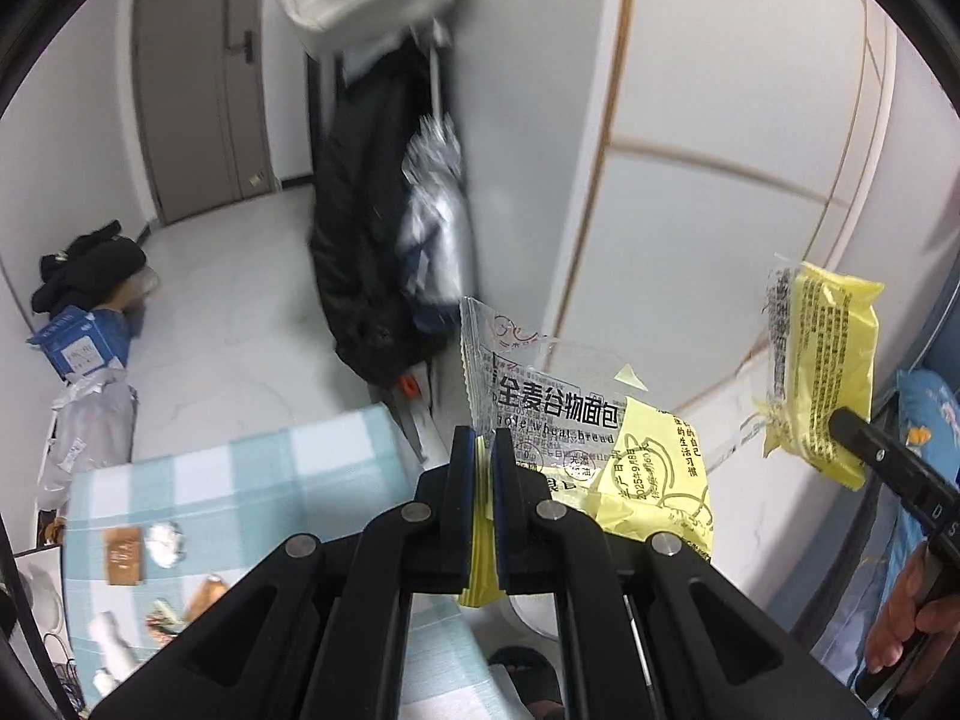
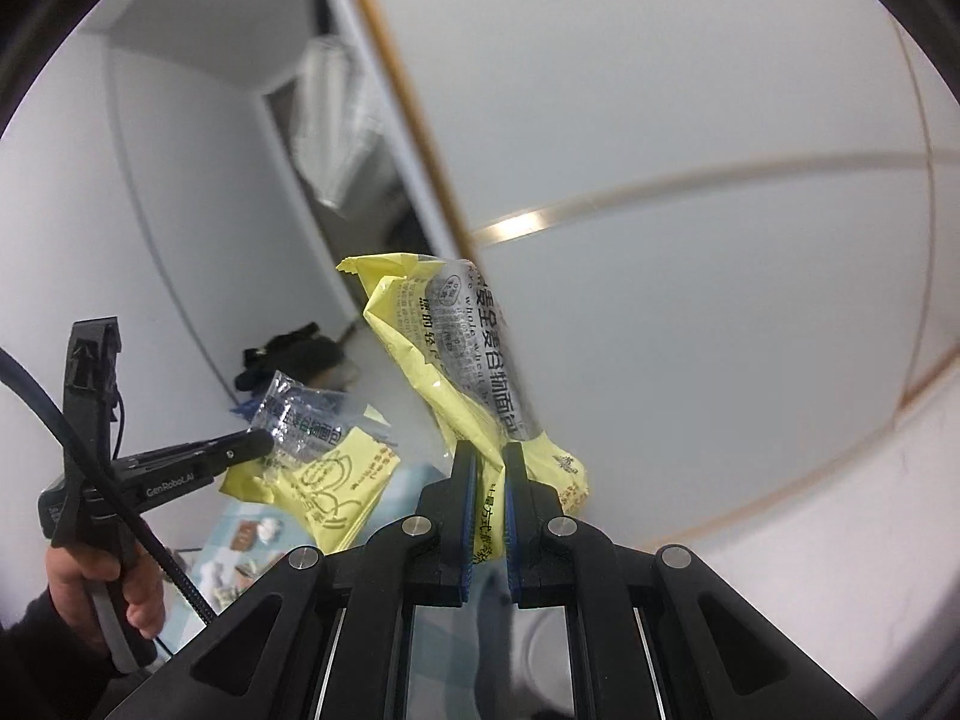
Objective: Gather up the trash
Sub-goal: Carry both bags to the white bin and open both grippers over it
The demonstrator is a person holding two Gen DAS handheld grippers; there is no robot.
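My left gripper point(image 1: 482, 443) is shut on an empty bread wrapper point(image 1: 576, 420), clear plastic with black print and yellow panels, which sticks up and to the right of the jaws. In the right wrist view my right gripper point(image 2: 489, 456) is shut on a second, crumpled yellow-and-clear wrapper point(image 2: 456, 348) that stands up from the jaws. Each view shows the other tool in the air. The right gripper point(image 1: 843, 419) carries its yellow wrapper point(image 1: 828, 360) at the right edge. The left gripper point(image 2: 261, 441) carries its wrapper point(image 2: 324, 468) at the left.
Below left is a table with a blue checked cloth point(image 1: 240, 480) carrying several small snack items. A black coat point(image 1: 366, 240) hangs by a white wall with gold trim. A blue box point(image 1: 84, 348) and dark clothes lie on the pale floor. A black slipper point(image 1: 528, 672) shows underneath.
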